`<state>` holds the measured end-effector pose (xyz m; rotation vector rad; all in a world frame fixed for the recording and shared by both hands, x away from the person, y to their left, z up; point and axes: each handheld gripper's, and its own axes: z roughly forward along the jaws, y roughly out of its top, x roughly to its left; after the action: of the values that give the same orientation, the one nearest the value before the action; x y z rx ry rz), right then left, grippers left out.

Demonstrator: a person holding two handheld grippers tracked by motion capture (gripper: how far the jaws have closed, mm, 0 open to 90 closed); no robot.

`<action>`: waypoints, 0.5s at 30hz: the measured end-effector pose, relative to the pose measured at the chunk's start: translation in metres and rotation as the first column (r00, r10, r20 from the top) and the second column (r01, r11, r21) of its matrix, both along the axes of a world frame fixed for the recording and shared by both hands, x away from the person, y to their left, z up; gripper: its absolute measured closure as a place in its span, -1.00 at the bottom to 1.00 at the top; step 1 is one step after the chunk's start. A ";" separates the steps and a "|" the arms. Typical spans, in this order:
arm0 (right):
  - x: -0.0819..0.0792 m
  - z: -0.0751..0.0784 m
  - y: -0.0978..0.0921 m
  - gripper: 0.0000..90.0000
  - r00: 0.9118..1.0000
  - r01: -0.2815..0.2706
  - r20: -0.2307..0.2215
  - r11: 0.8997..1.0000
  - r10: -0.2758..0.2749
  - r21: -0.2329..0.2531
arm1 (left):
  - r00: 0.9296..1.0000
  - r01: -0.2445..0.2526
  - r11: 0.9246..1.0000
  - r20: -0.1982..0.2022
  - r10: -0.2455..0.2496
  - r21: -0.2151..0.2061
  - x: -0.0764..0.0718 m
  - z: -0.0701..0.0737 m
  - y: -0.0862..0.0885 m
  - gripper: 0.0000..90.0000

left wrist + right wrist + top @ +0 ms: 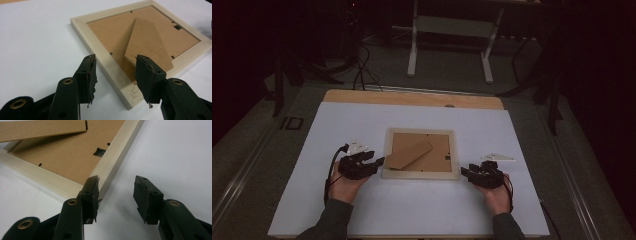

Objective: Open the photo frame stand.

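- Pale wood is what you have between your hands: a rectangular pale wooden picture frame lies face down, near the middle of the white-covered counter, brown fibreboard backing up.
- Your brown fibreboard easel stand lies slantwise across that backing; in the right gripper view it lifts clear of the board and is cut off by the top edge.
- Your left gripper sits at the frame's left side, jaws released and spread. In the left gripper view they straddle the near corner of the frame without closing on it; whether either pad touches the wood is hard to make out.
- Your right gripper sits just off the frame's lower right corner, jaws parted and holding nothing. In the right gripper view one jaw overlaps the frame's corner, the other stands over bare counter.
- Small metal clips on the backing are too small to read clearly.
- Beyond the counter the room is dark; a white stand's legs are barely visible.
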<state>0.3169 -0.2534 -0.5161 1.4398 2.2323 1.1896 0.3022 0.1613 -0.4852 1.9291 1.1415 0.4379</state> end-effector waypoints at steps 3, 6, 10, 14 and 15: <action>0.001 0.001 0.000 0.21 1.000 -0.001 0.003 1.000 0.001 0.002 | 0.999 0.034 0.999 0.008 -0.034 0.016 0.006 0.007 -0.008 0.13; 0.001 0.002 -0.001 0.21 1.000 -0.001 0.006 1.000 0.001 0.007 | 0.999 0.047 0.998 0.010 -0.048 0.028 0.011 0.010 -0.013 0.13; 0.001 0.002 -0.001 0.20 1.000 -0.003 0.005 1.000 0.003 0.012 | 0.998 0.067 0.997 0.011 -0.067 0.040 0.017 0.014 -0.019 0.13; 0.001 0.002 -0.001 0.21 1.000 0.000 0.008 1.000 0.000 0.012 | 0.994 0.109 0.993 -0.009 -0.109 0.054 0.025 0.014 -0.023 0.10; 0.001 0.002 -0.001 0.21 1.000 0.000 0.009 1.000 0.000 0.012 | 0.993 0.118 0.991 -0.013 -0.117 0.058 0.027 0.014 -0.024 0.10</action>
<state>0.3182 -0.2547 -0.5136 1.4354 2.2230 1.2092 0.3290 0.1374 -0.4715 2.0395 1.0248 0.4024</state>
